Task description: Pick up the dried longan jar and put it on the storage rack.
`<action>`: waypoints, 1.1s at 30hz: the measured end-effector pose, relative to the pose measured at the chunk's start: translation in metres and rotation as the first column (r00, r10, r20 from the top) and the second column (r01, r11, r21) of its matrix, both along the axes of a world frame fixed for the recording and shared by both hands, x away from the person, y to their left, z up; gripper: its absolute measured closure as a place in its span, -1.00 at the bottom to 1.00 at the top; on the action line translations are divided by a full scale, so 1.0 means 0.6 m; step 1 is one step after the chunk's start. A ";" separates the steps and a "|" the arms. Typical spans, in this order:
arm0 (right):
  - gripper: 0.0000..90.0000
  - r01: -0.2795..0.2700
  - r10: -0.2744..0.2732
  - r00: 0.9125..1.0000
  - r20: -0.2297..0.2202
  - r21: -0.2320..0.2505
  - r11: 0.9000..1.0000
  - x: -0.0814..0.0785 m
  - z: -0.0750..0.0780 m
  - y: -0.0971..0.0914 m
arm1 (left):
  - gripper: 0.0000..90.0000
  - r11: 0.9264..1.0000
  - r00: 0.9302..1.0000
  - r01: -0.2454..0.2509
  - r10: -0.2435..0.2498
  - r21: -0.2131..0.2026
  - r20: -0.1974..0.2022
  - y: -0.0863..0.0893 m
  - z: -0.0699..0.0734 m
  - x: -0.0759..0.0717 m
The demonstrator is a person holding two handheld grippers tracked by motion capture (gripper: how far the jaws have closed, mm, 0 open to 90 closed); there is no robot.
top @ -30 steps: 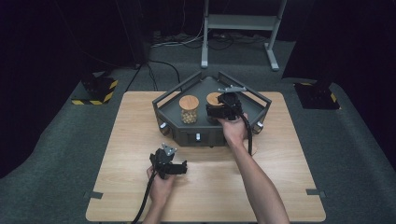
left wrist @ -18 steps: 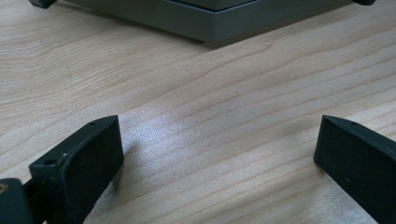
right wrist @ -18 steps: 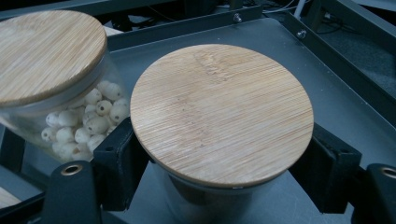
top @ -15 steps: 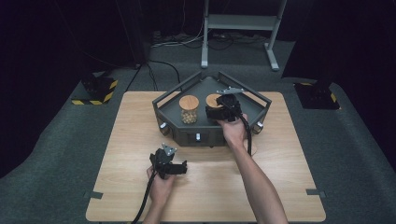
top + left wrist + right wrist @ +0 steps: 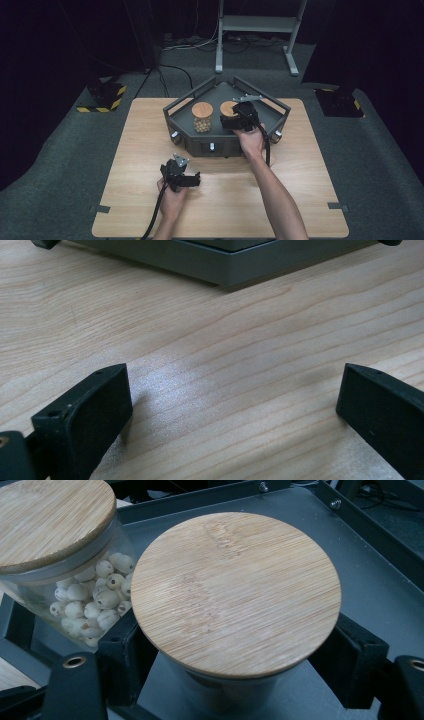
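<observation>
the right gripper has just been easing open, its jaws flanking the jar in the tray. at 7 o'clock the left gripper rests released on the table.

My two jars stand close together inside the tray's rails; the table's near edge is bare wood.

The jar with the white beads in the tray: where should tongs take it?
On the glass wall just under the wooden lid, from the tray's open front. The jar with white beads stands upright, its overhanging lid acts as a stop, and the second jar crowds one side.
</observation>
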State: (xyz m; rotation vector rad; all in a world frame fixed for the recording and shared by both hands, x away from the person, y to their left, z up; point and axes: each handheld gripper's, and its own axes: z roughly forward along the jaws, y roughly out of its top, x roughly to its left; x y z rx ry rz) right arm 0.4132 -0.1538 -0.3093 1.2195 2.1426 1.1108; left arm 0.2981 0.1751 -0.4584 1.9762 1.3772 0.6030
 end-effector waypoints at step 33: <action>-0.73 -0.031 0.032 0.999 -0.011 0.093 0.995 0.003 0.002 -0.032 | -0.97 1.000 1.000 0.000 0.000 0.000 0.000 0.000 0.000 0.000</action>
